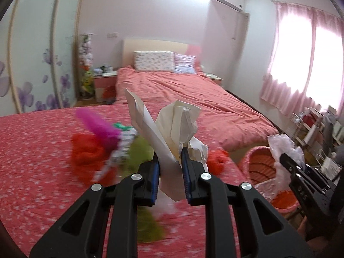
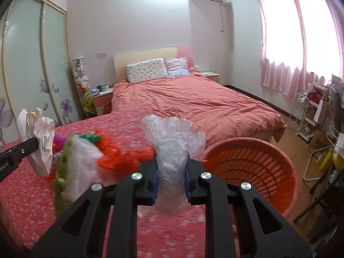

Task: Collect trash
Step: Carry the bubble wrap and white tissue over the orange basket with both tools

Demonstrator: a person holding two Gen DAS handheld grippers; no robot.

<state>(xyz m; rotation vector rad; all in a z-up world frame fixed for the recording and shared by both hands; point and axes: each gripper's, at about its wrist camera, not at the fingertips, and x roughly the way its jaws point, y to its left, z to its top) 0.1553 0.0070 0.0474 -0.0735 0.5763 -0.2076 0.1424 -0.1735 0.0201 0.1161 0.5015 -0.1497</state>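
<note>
My left gripper (image 1: 170, 153) is shut on a wad of crumpled white paper (image 1: 172, 126), held above the red cloth-covered table (image 1: 32, 161). It also shows at the left of the right wrist view (image 2: 40, 137). My right gripper (image 2: 172, 161) is shut on a clear crumpled plastic bag (image 2: 174, 146), just left of the orange slatted basket (image 2: 258, 165). In the left wrist view the right gripper (image 1: 286, 159) holds that plastic (image 1: 283, 148) over the basket (image 1: 258, 163). More trash lies on the table: red plastic (image 1: 86, 150), a magenta piece (image 1: 99, 124), a green piece (image 1: 137, 150).
A bed with a salmon cover (image 2: 193, 101) lies beyond the table. A wardrobe with flowered doors (image 2: 32, 64) is at left. A white wire rack (image 2: 301, 116) and cluttered shelves stand at right under the pink curtains (image 2: 301, 43).
</note>
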